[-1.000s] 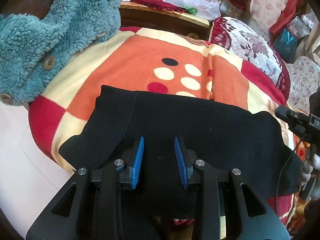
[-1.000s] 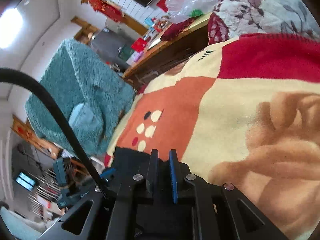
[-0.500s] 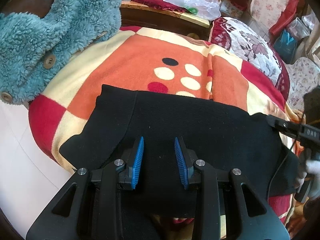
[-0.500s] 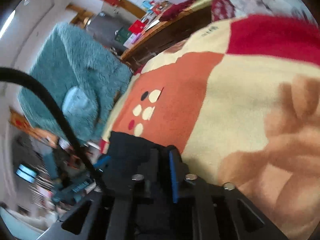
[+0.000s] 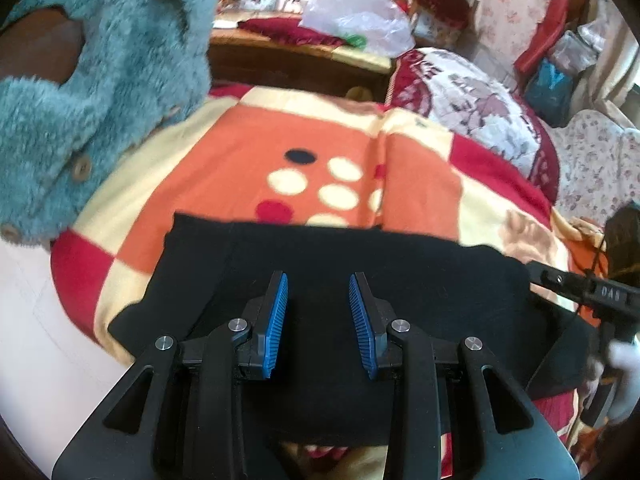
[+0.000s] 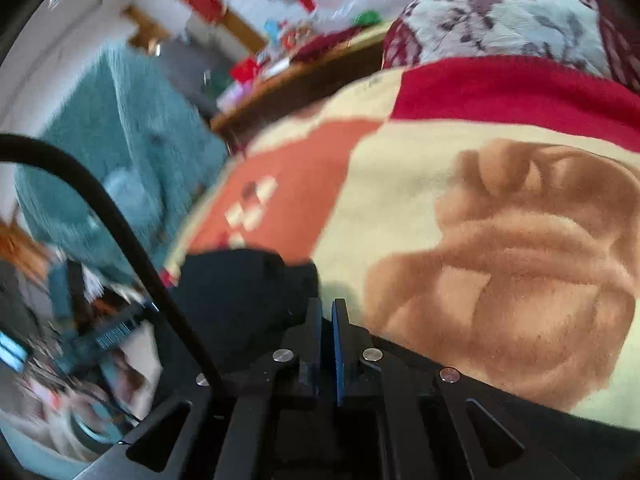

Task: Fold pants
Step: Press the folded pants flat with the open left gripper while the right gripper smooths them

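Note:
Black pants lie flat across the near edge of a bed, on an orange, cream and red blanket. My left gripper hovers over their middle, open, its blue pads apart with nothing between them. My right gripper comes in from the right at the pants' far right corner. In the right wrist view, that right gripper is shut, and the black pants bunch up in a raised lump at its tips. The pinch itself is hidden.
A teal fleece coat hangs over the bed's left corner. A floral pillow lies at the back right. Behind the bed, a wooden table holds a plastic bag. A black cable arcs across the right wrist view.
The right gripper has moved in leftward along the pants' right end, and the black cloth now stands bunched at its tips. The left gripper has lifted slightly and stays open.

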A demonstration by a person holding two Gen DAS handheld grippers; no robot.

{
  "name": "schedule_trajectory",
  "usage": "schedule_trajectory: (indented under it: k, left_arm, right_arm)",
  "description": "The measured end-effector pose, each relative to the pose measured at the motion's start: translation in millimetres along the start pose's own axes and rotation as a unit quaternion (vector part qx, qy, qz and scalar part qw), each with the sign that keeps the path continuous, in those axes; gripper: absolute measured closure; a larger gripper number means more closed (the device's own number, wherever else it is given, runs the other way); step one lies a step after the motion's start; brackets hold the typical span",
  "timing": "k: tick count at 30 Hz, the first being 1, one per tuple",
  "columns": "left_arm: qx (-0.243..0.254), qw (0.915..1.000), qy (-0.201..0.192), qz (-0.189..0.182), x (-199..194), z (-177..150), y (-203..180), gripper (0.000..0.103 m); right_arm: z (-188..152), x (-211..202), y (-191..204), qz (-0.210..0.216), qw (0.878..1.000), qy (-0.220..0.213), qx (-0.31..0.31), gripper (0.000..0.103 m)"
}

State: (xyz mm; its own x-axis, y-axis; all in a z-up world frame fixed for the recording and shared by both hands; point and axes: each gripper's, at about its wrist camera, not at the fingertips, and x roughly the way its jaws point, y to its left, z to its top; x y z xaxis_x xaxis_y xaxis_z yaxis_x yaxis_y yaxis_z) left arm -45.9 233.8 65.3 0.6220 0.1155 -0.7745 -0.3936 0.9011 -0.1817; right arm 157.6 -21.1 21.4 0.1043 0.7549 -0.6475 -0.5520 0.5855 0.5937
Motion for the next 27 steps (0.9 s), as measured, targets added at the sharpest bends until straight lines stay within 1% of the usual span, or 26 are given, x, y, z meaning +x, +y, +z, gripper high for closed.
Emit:
schedule_trajectory:
  k: [1, 5, 6, 7, 8, 9, 10, 12, 14, 15, 16, 17, 18, 19, 20, 21, 22, 23, 26, 27]
  left_arm:
    - [0.003, 1.0, 0.001, 0.0, 1.3, 2.2, -2.9, 0.072]
    - [0.011, 0.9998, 0.012, -0.007, 9.6, 7.1, -13.2, 0.072]
    - [0.013, 0.9998, 0.014, -0.01, 10.2, 7.2, -15.3, 0.072]
    - [0.017, 0.9996, 0.014, -0.02, 10.9, 8.5, -18.7, 0.072]
    - [0.021, 0.9993, 0.014, -0.028, 10.9, 9.0, -22.6, 0.072]
    - [0.027, 0.9989, 0.015, -0.035, 12.2, 10.3, -26.9, 0.072]
    - [0.035, 0.9984, 0.017, -0.041, 14.3, 11.9, -32.3, 0.072]
    - [0.041, 0.9978, 0.02, -0.048, 18.5, 13.8, -39.2, 0.072]
    - [0.049, 0.9972, 0.024, -0.051, 24.0, 14.8, -46.0, 0.072]
    - [0.055, 0.9971, 0.024, -0.047, 26.9, 15.0, -48.0, 0.072]
    - [0.059, 0.9972, 0.025, -0.039, 29.3, 14.9, -48.5, 0.072]
    - [0.059, 0.9974, 0.029, -0.03, 32.9, 14.9, -47.3, 0.072]
    - [0.054, 0.9976, 0.031, -0.029, 35.2, 14.7, -44.1, 0.072]
    - [0.044, 0.9979, 0.034, -0.034, 37.0, 14.4, -39.7, 0.071]
    - [0.032, 0.9981, 0.037, -0.039, 38.3, 13.7, -34.4, 0.066]
    - [0.023, 0.9982, 0.038, -0.041, 38.9, 13.2, -30.7, 0.062]
    - [0.018, 0.9982, 0.038, -0.042, 39.1, 12.9, -28.9, 0.061]
    - [0.015, 0.9982, 0.039, -0.043, 39.2, 13.0, -27.7, 0.061]
    - [0.014, 0.9983, 0.039, -0.041, 38.3, 12.8, -28.5, 0.061]
    - [0.015, 0.9985, 0.036, -0.038, 37.8, 12.2, -29.9, 0.061]
  right_arm:
    - [3.8, 1.1, 1.8, 0.003, 1.0, 0.004, 0.001, 0.093]
    - [19.0, 10.1, -0.1, 0.017, 0.999, 0.029, 0.023, 0.092]
    - [22.2, 9.0, -2.6, 0.014, 0.999, 0.03, 0.029, 0.088]
    - [24.5, 5.1, -3.4, 0.011, 0.999, 0.023, 0.031, 0.084]
    - [25.0, 2.0, -2.9, 0.017, 0.999, 0.017, 0.034, 0.083]
    - [25.4, -0.4, -3.7, 0.03, 0.998, 0.014, 0.045, 0.08]
    - [25.8, 0.9, -4.7, 0.046, 0.997, 0.02, 0.058, 0.074]
    - [27.3, 10.5, -3.6, 0.066, 0.995, 0.039, 0.068, 0.068]
    - [27.8, 28.6, 0.3, 0.066, 0.993, 0.074, 0.064, 0.068]
    - [28.3, 37.9, 1.7, 0.062, 0.992, 0.088, 0.06, 0.068]
    - [28.9, 44.0, 3.4, 0.061, 0.992, 0.095, 0.057, 0.069]
    - [29.1, 50.5, 4.2, 0.067, 0.991, 0.098, 0.054, 0.071]
    - [28.8, 57.3, 5.9, 0.08, 0.99, 0.102, 0.051, 0.082]
    - [27.8, 62.2, 9.2, 0.083, 0.99, 0.106, 0.043, 0.086]
    - [25.6, 65.6, 14.7, 0.077, 0.991, 0.109, 0.024, 0.088]
    - [22.8, 66.3, 22.5, 0.062, 0.992, 0.111, -0.011, 0.091]
    - [20.7, 63.5, 29.3, 0.047, 0.992, 0.107, -0.042, 0.093]
    - [20.4, 60.5, 31.9, 0.038, 0.993, 0.101, -0.055, 0.093]
    - [19.7, 46.3, 33.8, 0.005, 0.994, 0.079, -0.076, 0.094]
    - [18.8, 42.9, 35.8, 0.0, 0.994, 0.072, -0.083, 0.094]
